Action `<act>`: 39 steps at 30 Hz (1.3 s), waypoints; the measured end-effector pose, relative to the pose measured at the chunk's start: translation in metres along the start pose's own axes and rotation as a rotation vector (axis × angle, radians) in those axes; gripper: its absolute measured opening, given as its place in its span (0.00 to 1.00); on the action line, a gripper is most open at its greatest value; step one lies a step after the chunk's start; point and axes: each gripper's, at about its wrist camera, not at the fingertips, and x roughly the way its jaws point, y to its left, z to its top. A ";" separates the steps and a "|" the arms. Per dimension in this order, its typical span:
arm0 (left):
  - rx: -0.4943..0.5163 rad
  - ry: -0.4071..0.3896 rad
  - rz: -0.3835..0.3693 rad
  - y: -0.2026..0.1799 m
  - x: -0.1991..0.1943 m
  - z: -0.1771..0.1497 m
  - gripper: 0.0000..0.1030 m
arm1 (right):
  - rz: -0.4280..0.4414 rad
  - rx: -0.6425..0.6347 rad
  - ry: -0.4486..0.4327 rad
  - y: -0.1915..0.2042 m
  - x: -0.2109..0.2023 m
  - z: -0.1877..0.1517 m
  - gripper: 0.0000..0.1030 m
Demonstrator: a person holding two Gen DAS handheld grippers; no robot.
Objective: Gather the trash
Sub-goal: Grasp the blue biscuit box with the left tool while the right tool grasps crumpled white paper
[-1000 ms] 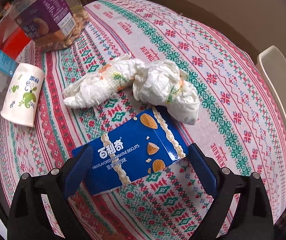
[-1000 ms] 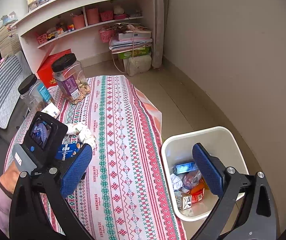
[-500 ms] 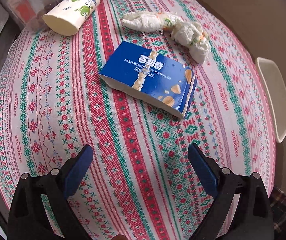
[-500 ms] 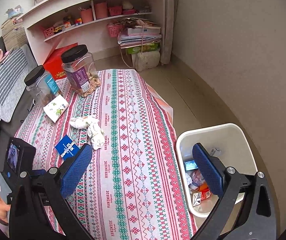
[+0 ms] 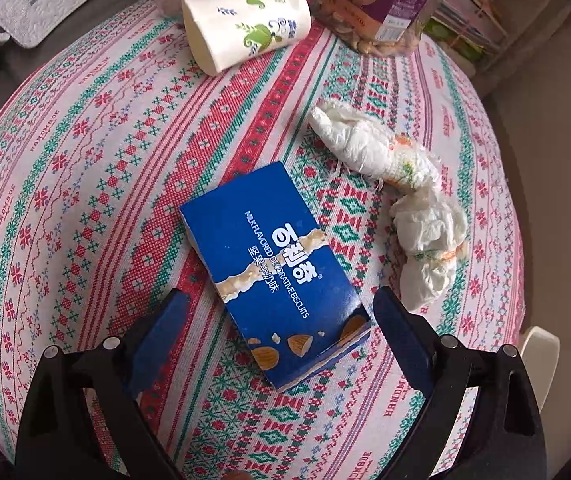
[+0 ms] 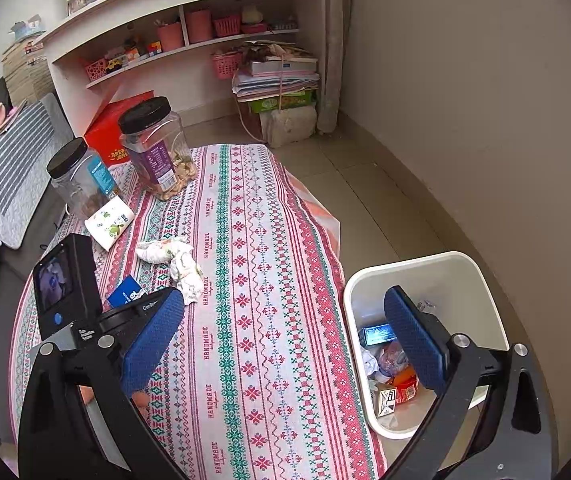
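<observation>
In the left wrist view, the left hand-held gripper points steeply down at the surface, which is covered with a red, green and white patterned cloth. Its blue pads stand on either side of the near end of a blue biscuit box that lies flat on the cloth; the jaws are closing, the box is between them, and neither pad touches it yet. Beyond the box, a white paper cup with a green leaf print lies on its side. To its right stands a clear plastic jar of nuts with a purple label. Right of the box lie two crumpled white tissues, touching each other end to end.

In the right wrist view, the right hand-held gripper hangs over the edge of the surface with its jaws spread wide and nothing between them. At the far right, a white waste bin stands on the floor just beside the surface, with wrappers and small cartons already inside.
</observation>
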 end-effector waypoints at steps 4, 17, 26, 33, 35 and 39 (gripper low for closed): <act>0.137 -0.029 -0.023 0.012 -0.008 -0.013 0.61 | -0.002 0.006 0.016 0.001 0.008 -0.001 0.93; 0.094 -0.045 -0.122 0.138 -0.107 -0.056 0.58 | 0.092 -0.159 0.178 0.084 0.090 -0.036 0.89; 0.071 -0.064 -0.230 0.145 -0.131 -0.036 0.58 | 0.115 -0.141 0.218 0.104 0.164 -0.022 0.82; 0.048 -0.057 -0.248 0.155 -0.133 -0.032 0.58 | 0.120 -0.108 0.232 0.115 0.190 -0.016 0.53; 0.051 -0.064 -0.238 0.157 -0.134 -0.032 0.58 | 0.143 -0.094 0.244 0.117 0.189 -0.014 0.31; 0.019 -0.071 -0.219 0.168 -0.131 -0.028 0.58 | 0.170 -0.111 0.224 0.126 0.163 -0.019 0.31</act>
